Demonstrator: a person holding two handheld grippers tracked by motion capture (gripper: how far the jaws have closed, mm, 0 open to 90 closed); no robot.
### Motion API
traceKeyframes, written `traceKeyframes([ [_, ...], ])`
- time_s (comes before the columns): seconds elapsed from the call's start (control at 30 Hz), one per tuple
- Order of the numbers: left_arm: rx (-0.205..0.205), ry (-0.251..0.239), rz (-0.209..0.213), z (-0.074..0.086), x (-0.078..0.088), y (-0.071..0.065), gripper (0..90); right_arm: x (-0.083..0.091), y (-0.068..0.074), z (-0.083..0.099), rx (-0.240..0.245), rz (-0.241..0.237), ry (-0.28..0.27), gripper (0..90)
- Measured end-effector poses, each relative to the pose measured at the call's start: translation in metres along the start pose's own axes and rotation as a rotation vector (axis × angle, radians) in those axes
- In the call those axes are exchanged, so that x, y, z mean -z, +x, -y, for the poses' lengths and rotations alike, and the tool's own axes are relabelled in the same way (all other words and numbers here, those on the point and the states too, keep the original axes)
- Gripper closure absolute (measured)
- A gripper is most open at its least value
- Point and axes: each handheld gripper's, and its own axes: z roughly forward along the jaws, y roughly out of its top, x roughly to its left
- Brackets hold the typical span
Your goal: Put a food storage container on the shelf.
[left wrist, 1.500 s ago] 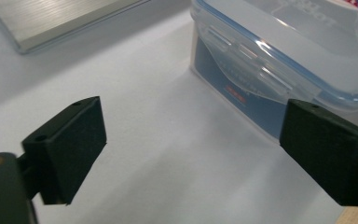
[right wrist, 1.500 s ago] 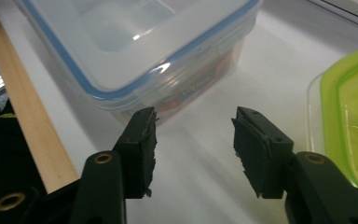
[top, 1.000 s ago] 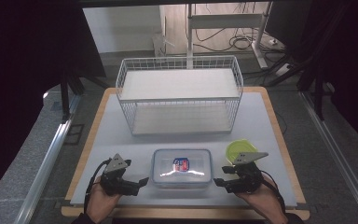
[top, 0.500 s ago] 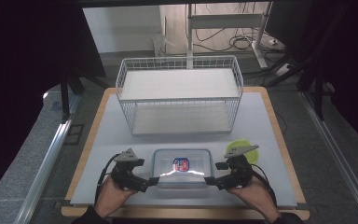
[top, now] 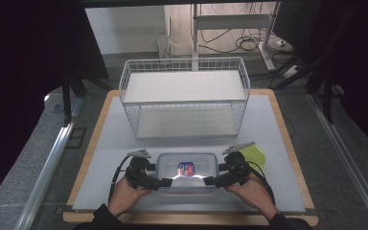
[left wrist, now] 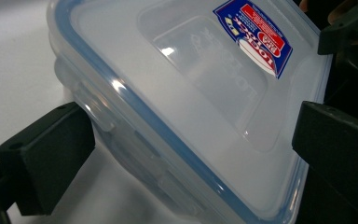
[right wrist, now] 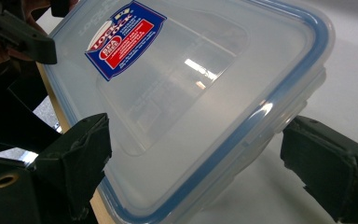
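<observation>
From above, both hands come in over the bench's [top: 278, 143] near edge. The left gripper [top: 160, 183] and right gripper [top: 212, 181] point inward at the two short ends of the box [top: 188, 172], which sits by the middle of the near edge. The box is clear plastic with round corners. A white wire basket [top: 184, 96] stands at the far edge. A green lid [top: 255, 155] lies just past the right hand.

In the left gripper view, the black blocky fingers [left wrist: 46, 163] are spread, with a corner of the box [left wrist: 177, 93] between them. Its smooth lid has a blue rim and a red and blue sticker [left wrist: 256, 35].

In the right gripper view, the fingers [right wrist: 74, 158] have just been opening and stand spread around a corner of the box [right wrist: 191, 93], not pinching it.
</observation>
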Motion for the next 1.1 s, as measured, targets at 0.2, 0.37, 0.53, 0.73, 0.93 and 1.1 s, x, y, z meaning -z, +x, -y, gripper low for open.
traceKeyframes([
  [0.2,-0.005,0.0,-0.007,0.002,0.001,-0.004,0.0,0.0,0.0,-0.001,-0.023,-0.004,0.015,9.1],
  [0.37,-0.023,-0.009,-0.008,0.005,0.003,-0.006,1.2,-0.002,-0.001,0.001,-0.048,-0.025,0.013,10.4],
  [0.53,-0.038,-0.02,-0.015,0.008,0.009,-0.009,8.4,0.003,0.005,0.001,-0.021,-0.001,0.012,13.7],
  [0.73,-0.058,-0.041,-0.017,0.016,0.019,-0.015,18.0,0.014,0.007,0.009,-0.035,-0.012,-0.031,28.0],
  [0.93,-0.029,-0.091,0.026,0.026,0.03,-0.014,35.9,0.024,0.004,0.02,-0.08,-0.07,-0.077,42.8],
  [1.1,0.0,-0.119,0.043,0.031,0.033,-0.013,40.4,0.027,0.003,0.025,-0.116,-0.09,-0.103,46.9],
])
